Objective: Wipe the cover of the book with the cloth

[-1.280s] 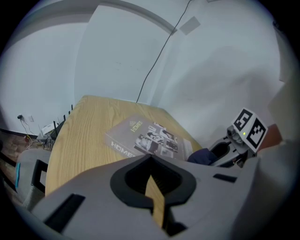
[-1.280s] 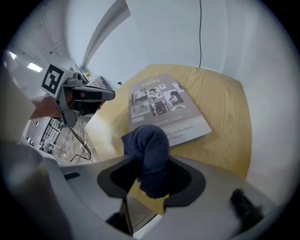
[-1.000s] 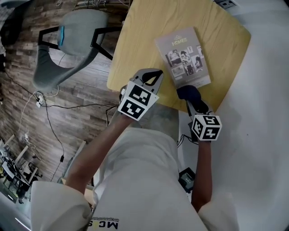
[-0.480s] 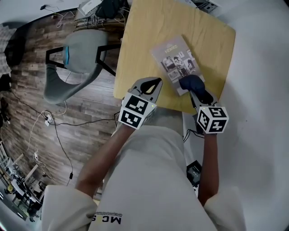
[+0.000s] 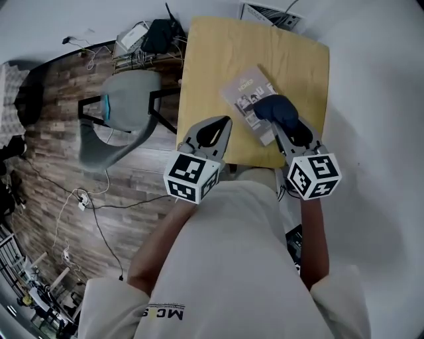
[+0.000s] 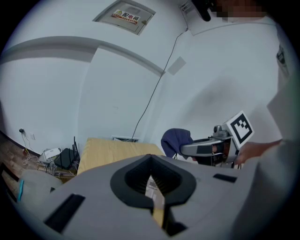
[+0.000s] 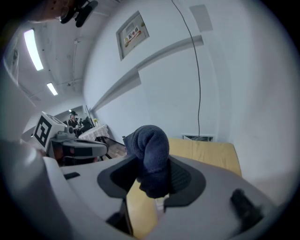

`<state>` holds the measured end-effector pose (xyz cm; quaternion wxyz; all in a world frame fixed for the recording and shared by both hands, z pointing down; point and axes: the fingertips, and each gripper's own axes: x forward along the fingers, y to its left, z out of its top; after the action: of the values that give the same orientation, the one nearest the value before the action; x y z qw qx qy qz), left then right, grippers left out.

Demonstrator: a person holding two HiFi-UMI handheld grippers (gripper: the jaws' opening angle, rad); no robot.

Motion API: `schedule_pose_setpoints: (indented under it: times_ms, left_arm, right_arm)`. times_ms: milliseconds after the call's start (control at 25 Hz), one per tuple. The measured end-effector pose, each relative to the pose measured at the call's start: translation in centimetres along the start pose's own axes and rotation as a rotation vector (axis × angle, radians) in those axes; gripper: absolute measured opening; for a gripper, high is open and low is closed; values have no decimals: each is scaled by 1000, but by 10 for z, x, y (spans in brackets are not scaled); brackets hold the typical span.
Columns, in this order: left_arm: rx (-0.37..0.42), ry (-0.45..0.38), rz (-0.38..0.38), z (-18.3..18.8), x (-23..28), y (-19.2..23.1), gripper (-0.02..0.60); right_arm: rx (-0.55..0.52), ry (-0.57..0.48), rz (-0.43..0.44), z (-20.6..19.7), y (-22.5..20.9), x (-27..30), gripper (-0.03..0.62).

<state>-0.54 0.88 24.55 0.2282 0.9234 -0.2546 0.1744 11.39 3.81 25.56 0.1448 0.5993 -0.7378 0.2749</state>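
A grey book (image 5: 246, 93) with photos on its cover lies on the yellow table (image 5: 212, 59). A dark blue cloth (image 5: 275, 110) rests on the book's near right part, and my right gripper (image 5: 279, 126) is shut on it. In the right gripper view the cloth (image 7: 150, 150) bulges up between the jaws above the table (image 7: 206, 152). My left gripper (image 5: 227, 120) is shut with nothing in it, over the table's near edge, left of the book. The left gripper view shows its closed tips (image 6: 151, 156), with the cloth (image 6: 176, 139) off to the right.
A grey chair (image 5: 122, 112) stands on the wood floor left of the table. A router and cables (image 5: 149, 36) lie at the table's far left corner. A flat printed sheet (image 5: 268, 13) lies beyond the far edge. A white wall runs along the right.
My right gripper has carried the cloth from the book's near edge farther onto the cover. The left gripper has stayed shut by the table's near edge.
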Motion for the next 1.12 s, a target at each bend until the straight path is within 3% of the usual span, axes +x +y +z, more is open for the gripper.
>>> schedule_pose_setpoints:
  times_ms: [400, 640, 1120]
  left_arm:
    - [56, -166, 0, 65, -36, -15, 9]
    - [71, -181, -46, 66, -39, -30, 9]
    - [73, -149, -64, 54, -40, -34, 9]
  right_arm:
    - [-156, -314, 35, 91, 46, -57, 175]
    - [-195, -324, 46, 92, 60, -76, 173]
    - [-110, -297, 3, 50, 57, -82, 173]
